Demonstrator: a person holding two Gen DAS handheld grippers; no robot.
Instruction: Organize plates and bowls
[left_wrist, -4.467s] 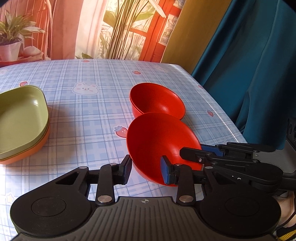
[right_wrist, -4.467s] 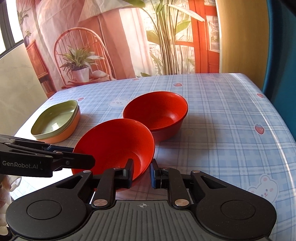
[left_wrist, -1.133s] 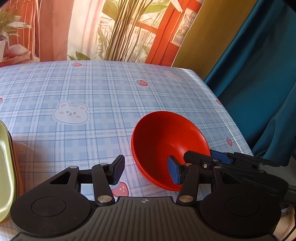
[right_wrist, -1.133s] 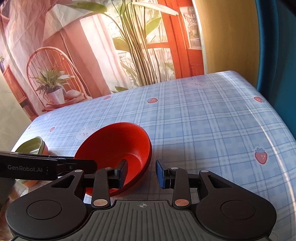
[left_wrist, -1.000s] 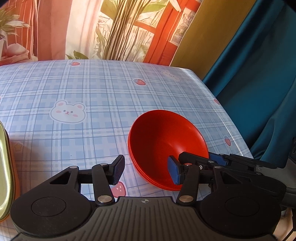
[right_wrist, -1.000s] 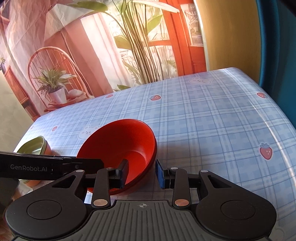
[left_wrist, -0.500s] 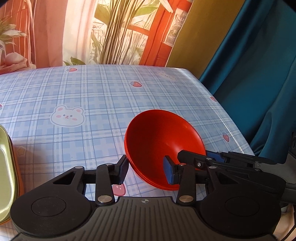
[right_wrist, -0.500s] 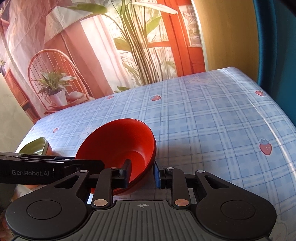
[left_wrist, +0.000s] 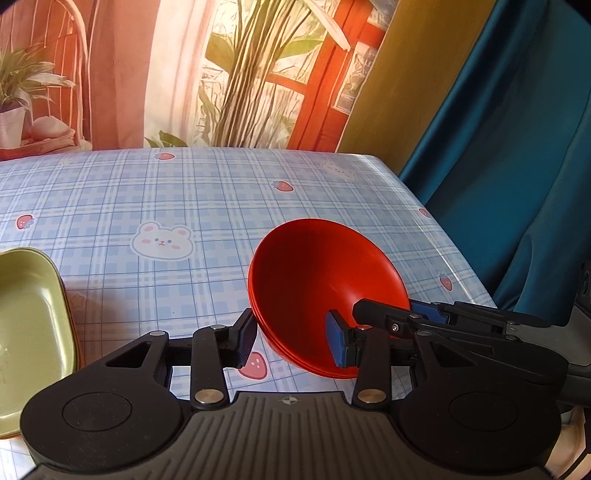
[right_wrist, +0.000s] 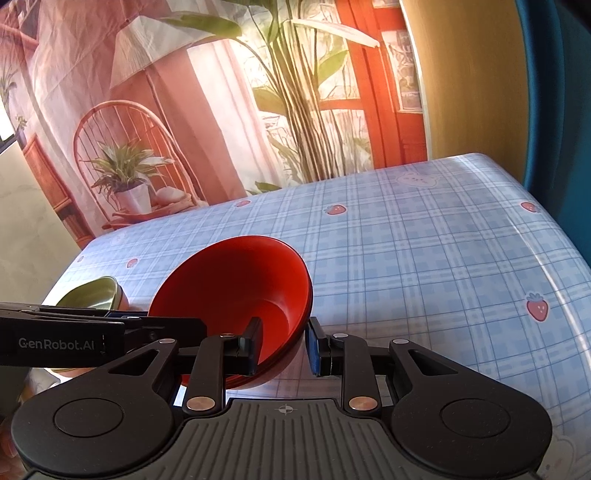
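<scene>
Two red bowls sit nested as one stack; it also shows in the right wrist view. My left gripper straddles the stack's near left rim, its jaws pressed on it, one finger outside and one inside. My right gripper straddles the near right rim the same way. The stack looks tilted toward me. A green plate lies on an orange one at the far left.
The blue checked tablecloth covers the table. Its right edge drops off by a teal curtain. A printed backdrop stands behind the far edge.
The loose red bowl now sits inside the other one. In the last second both grippers closed in from open onto the stack's rim, and the stack tilted and rose slightly.
</scene>
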